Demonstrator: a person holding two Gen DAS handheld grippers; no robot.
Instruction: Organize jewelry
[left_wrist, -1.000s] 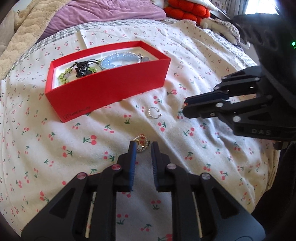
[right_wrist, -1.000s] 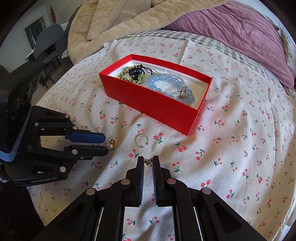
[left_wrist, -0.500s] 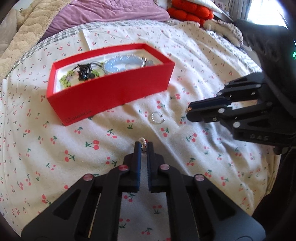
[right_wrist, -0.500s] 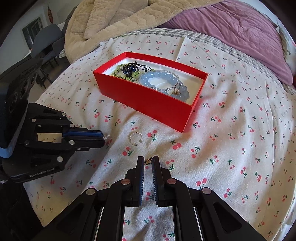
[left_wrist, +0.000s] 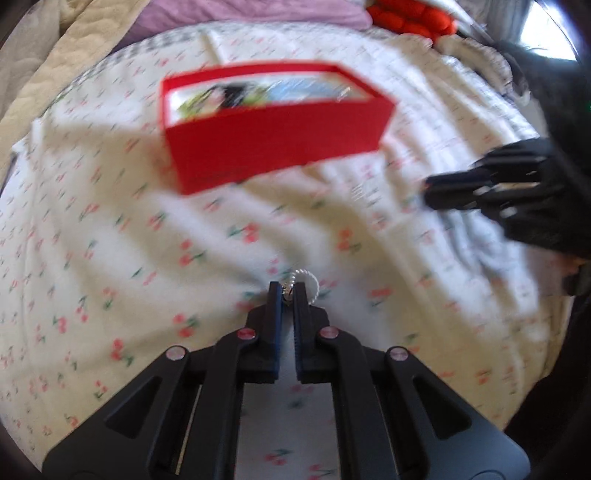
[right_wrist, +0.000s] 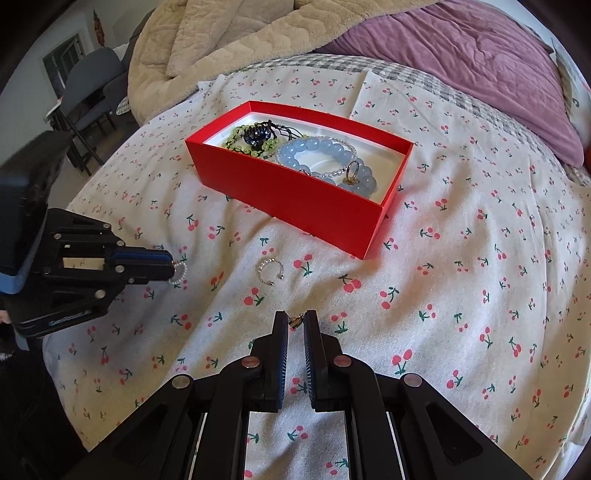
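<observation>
One beaded ring (right_wrist: 178, 273) is pinched in the nearly closed left tool (right_wrist: 171, 264), above the cherry-print bedsheet (right_wrist: 461, 295). Another small gold piece (right_wrist: 296, 320) is clamped by the right tool (right_wrist: 295, 321). An open ring (right_wrist: 270, 271) is left lying between them, near the red box (right_wrist: 306, 195).

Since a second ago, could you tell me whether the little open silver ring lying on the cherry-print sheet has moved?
No. In the right wrist view the open silver ring lies in the same spot, just in front of the red box, beside the same printed cherries.

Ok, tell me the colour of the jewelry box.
Red outside, white inside; the box shows best in the right wrist view.
</observation>
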